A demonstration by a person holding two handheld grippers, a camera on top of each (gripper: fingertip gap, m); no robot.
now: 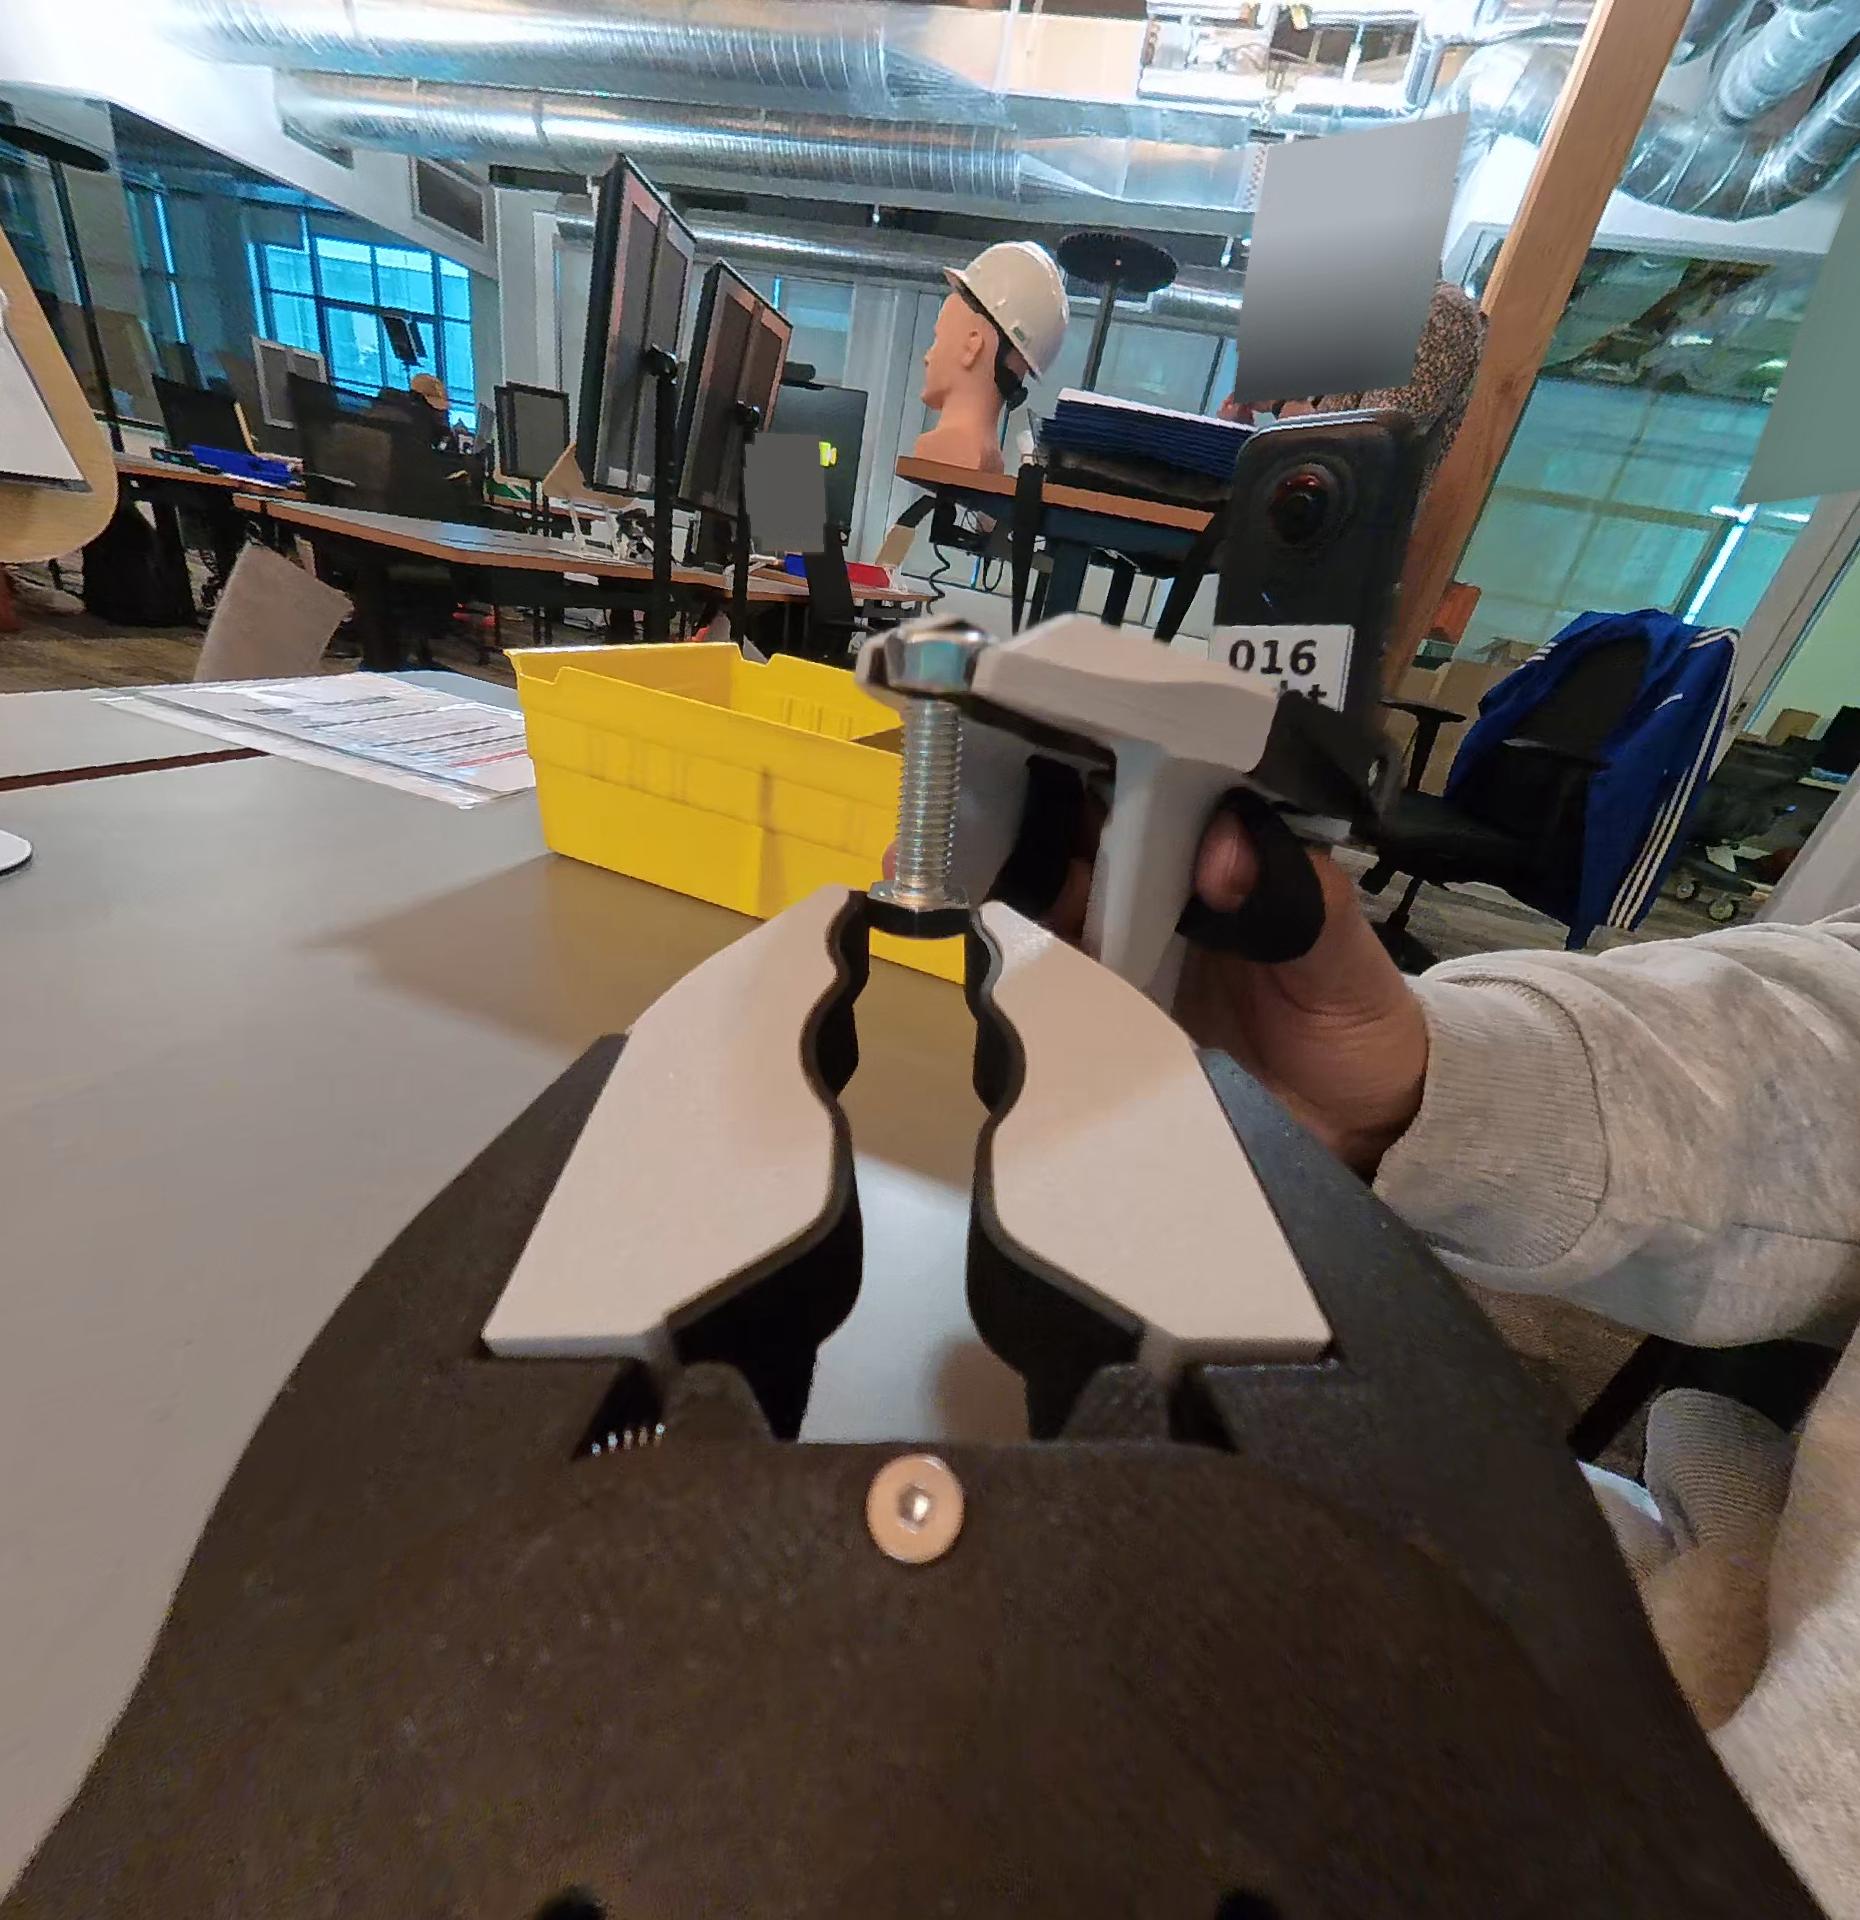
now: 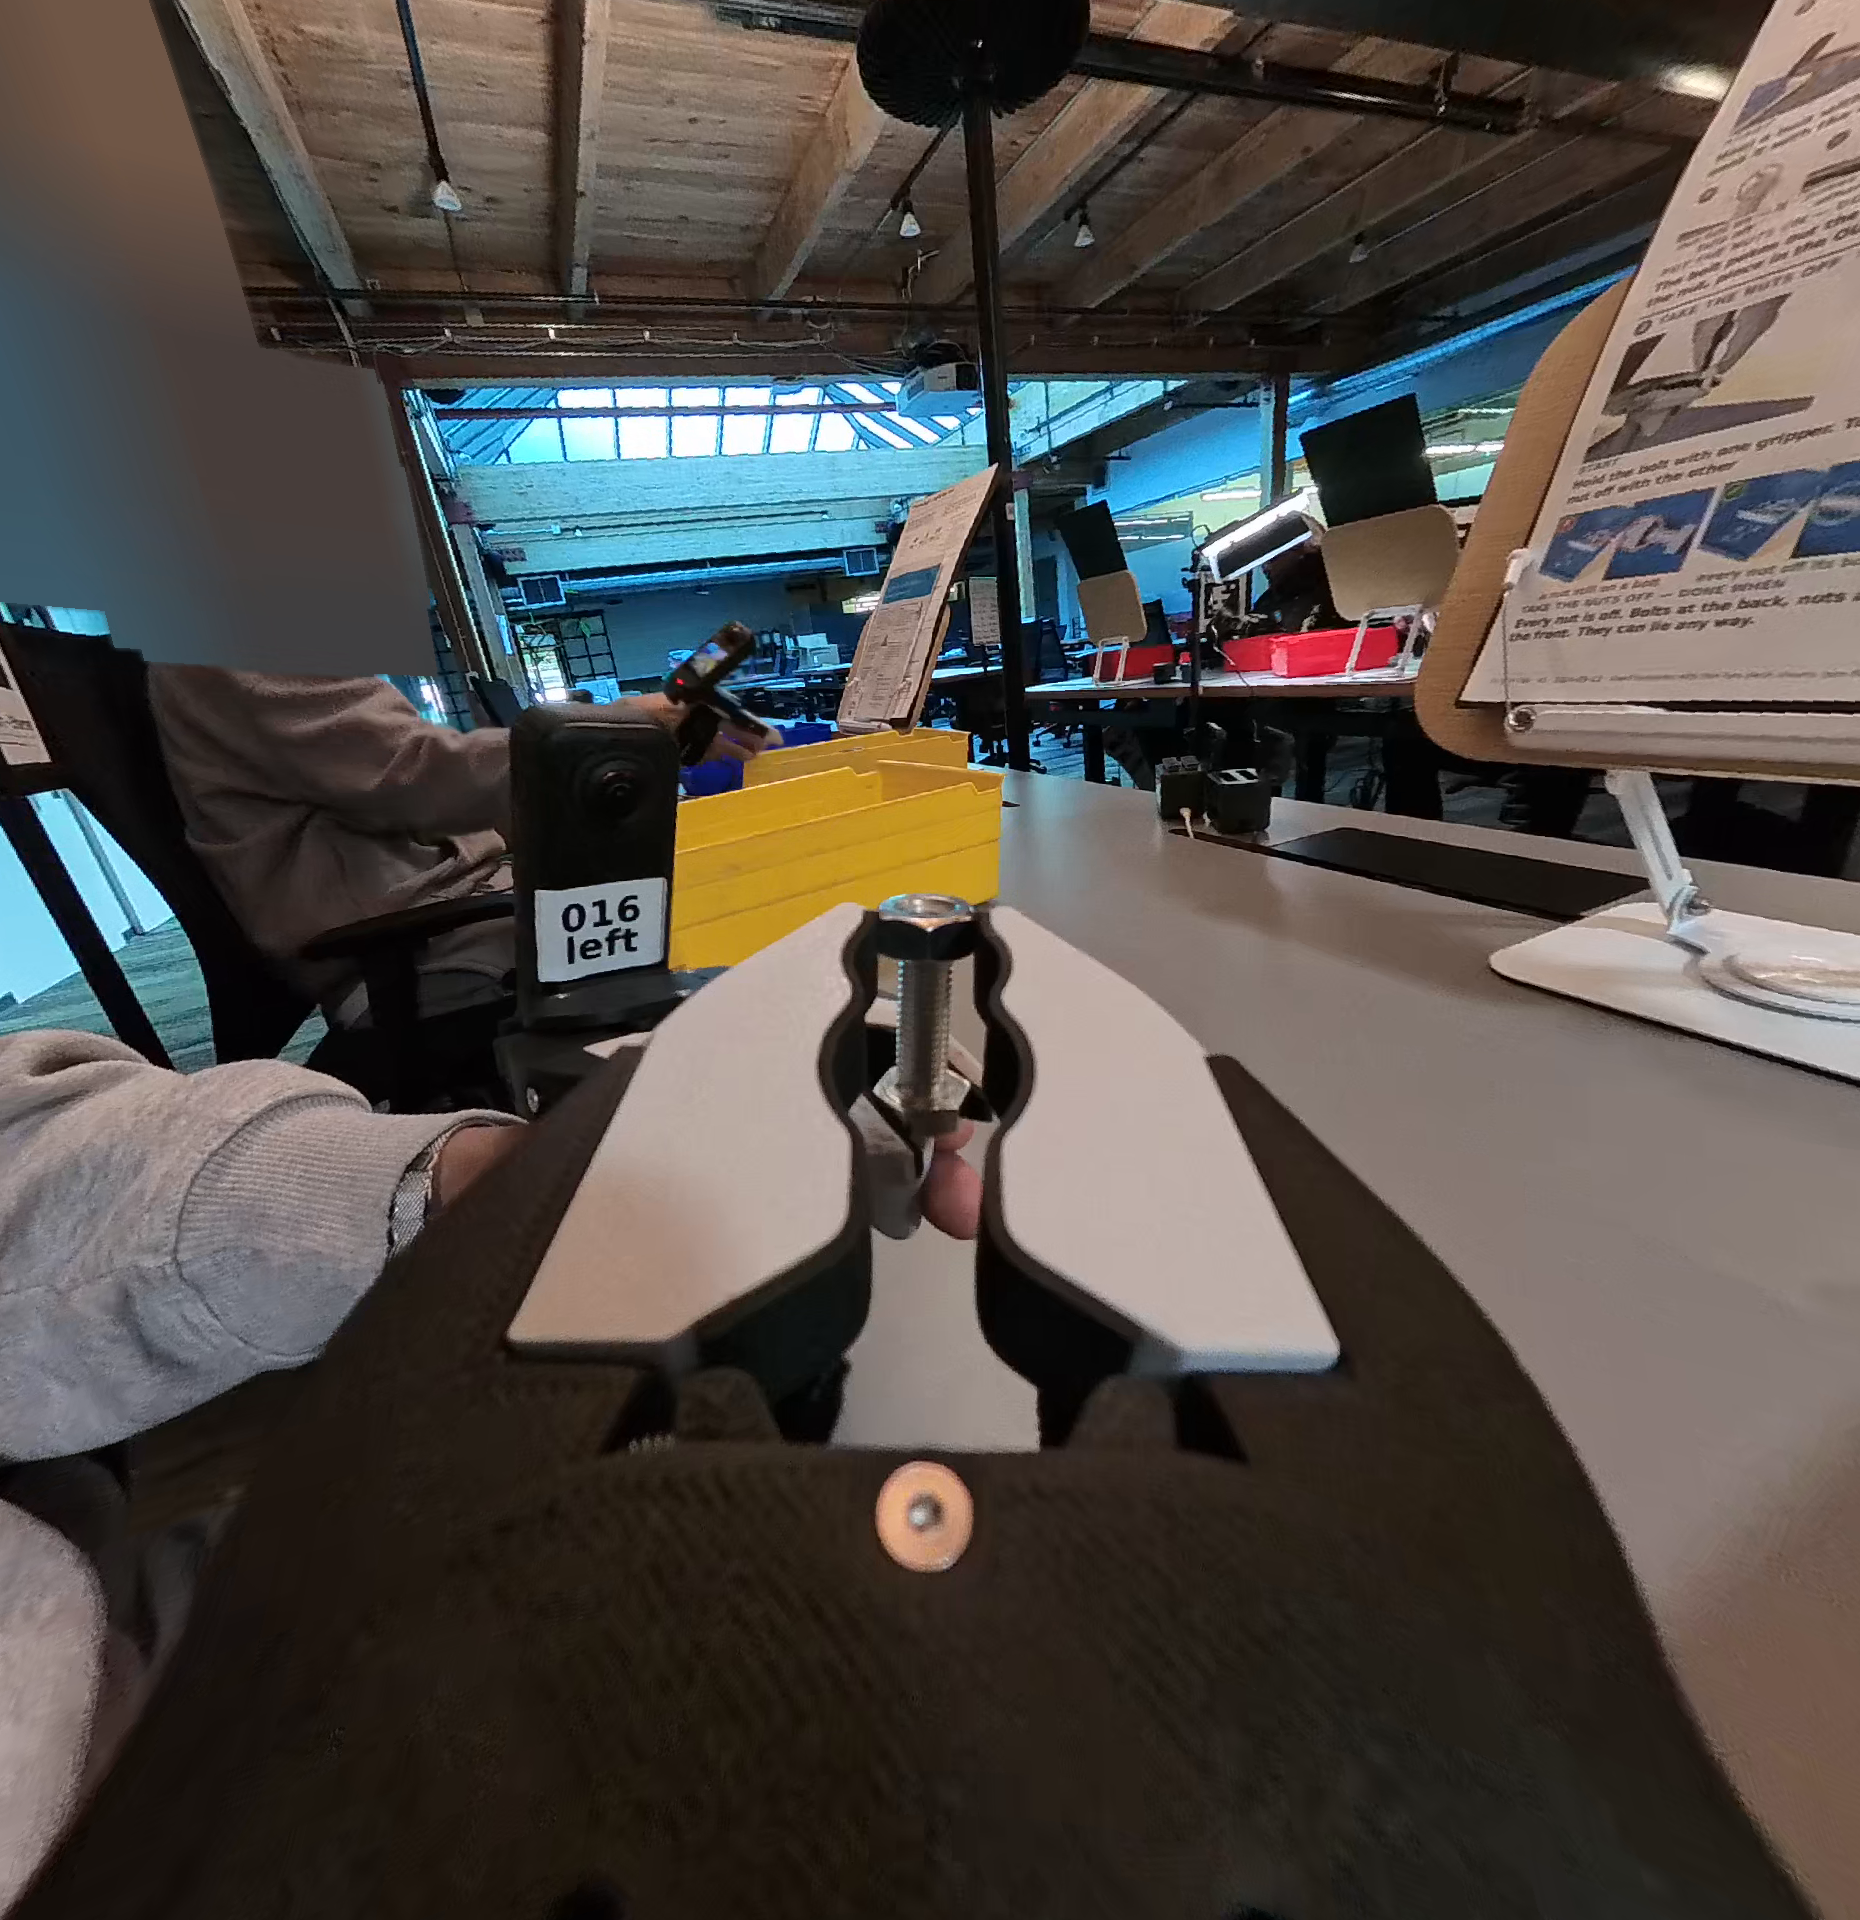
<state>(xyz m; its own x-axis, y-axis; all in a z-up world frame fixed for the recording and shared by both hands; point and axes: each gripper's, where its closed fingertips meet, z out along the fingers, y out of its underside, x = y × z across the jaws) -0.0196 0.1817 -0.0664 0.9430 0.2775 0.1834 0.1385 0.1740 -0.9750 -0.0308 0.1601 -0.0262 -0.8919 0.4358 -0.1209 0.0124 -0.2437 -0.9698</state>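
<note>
A silver bolt (image 1: pixel 926 790) stands upright above the grey table (image 1: pixel 230 987). My left gripper (image 1: pixel 918 920) is shut on the hex nut (image 1: pixel 918 894) at the bolt's lower end. My right gripper (image 2: pixel 926 935) is shut on the bolt's hex head (image 2: pixel 926 916). In the left wrist view the right gripper (image 1: pixel 921 665) comes in from the right, held by a hand in a grey sleeve. In the right wrist view the threaded shaft (image 2: pixel 924 1018) runs down to the nut (image 2: pixel 921 1096), where a left gripper finger (image 2: pixel 890 1174) shows end-on.
A yellow bin (image 1: pixel 697 769) stands on the table just behind the bolt; it also shows in the right wrist view (image 2: pixel 832 852). A laminated sheet (image 1: pixel 334 727) lies at the back left. A document stand (image 2: pixel 1684 416) on a white base (image 2: pixel 1684 977) stands at the right. One gripper's finger ends stand about 4 cm off the other's.
</note>
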